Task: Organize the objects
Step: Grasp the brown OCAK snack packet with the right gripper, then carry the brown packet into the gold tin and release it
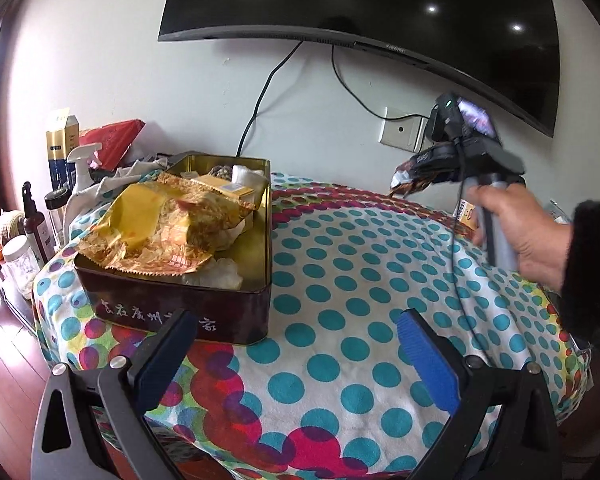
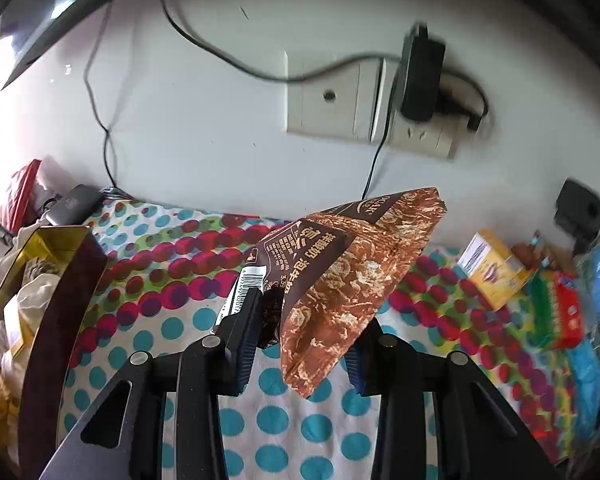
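My right gripper (image 2: 300,320) is shut on a brown snack packet (image 2: 340,280) and holds it in the air above the dotted cloth; the packet also shows in the left wrist view (image 1: 416,178), right of the tin. An open rectangular tin (image 1: 172,308) stands on the cloth at the left, filled with yellow wrappers (image 1: 160,228) and small boxes; its dark wall shows in the right wrist view (image 2: 60,320). My left gripper (image 1: 300,348) is open and empty, low over the cloth just right of the tin's near corner.
Bottles, a spray bottle (image 1: 82,168) and cartons crowd the table's left edge. A yellow box (image 2: 496,272), a green and red packet (image 2: 556,312) and blue bags lie at the right. A television (image 1: 380,8), cables and wall sockets (image 2: 340,100) are behind.
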Tool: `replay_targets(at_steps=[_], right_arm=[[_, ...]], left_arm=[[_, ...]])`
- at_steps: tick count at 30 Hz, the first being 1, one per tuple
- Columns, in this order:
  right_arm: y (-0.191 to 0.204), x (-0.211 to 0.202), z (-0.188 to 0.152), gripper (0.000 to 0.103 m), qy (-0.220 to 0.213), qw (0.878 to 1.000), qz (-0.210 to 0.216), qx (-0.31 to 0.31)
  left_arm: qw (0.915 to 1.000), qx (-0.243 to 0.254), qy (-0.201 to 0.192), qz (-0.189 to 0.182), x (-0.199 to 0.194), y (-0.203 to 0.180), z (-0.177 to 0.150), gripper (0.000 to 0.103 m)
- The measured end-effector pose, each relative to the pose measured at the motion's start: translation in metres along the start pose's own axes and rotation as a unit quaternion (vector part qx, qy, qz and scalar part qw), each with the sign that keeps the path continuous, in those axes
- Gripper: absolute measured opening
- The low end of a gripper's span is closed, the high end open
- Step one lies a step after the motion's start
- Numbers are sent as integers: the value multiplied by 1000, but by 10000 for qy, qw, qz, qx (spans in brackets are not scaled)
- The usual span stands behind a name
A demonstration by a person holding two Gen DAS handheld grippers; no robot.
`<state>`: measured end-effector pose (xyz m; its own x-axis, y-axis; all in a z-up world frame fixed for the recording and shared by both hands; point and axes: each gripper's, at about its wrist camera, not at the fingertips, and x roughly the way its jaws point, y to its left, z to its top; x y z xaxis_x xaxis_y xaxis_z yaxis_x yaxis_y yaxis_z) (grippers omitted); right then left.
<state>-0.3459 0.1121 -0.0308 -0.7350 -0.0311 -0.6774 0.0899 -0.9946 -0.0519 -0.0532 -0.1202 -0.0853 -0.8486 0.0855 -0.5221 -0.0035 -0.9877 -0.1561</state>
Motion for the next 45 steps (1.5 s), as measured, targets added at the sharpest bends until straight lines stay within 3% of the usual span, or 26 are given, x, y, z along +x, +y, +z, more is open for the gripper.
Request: replay_targets(at_steps=[7,13,16,22,26,34,45], right_arm=[[44,-39,5,34,-226,9973,-61,-701],[117,-70,15,34,-446,9902,382,-1263],[158,-83,14,34,-515,9845,732,-1511],[239,-77,5,34,-415,9735,1193,-1909],[269,-59,5,34,-249,9723,1357,-1884],[294,-24,7,35,-68,9725,1344,-1901],[299,0,8,36,76,9773,1413,-1574]], left_arm=[[9988,-110,163,441,-5,8,0,103],[9976,-258,-117,637,-33,17,4,103],[9951,-619,-95,764,-47,34,3,103],[9890,-986,-238,1075,-63,64,2,103],[9876,-1158,36,1059,-49,78,-3,103],[9855,-1340,90,1036,-41,93,-3,103],[9833,-1442,132,1099,-38,97,-3,103]])
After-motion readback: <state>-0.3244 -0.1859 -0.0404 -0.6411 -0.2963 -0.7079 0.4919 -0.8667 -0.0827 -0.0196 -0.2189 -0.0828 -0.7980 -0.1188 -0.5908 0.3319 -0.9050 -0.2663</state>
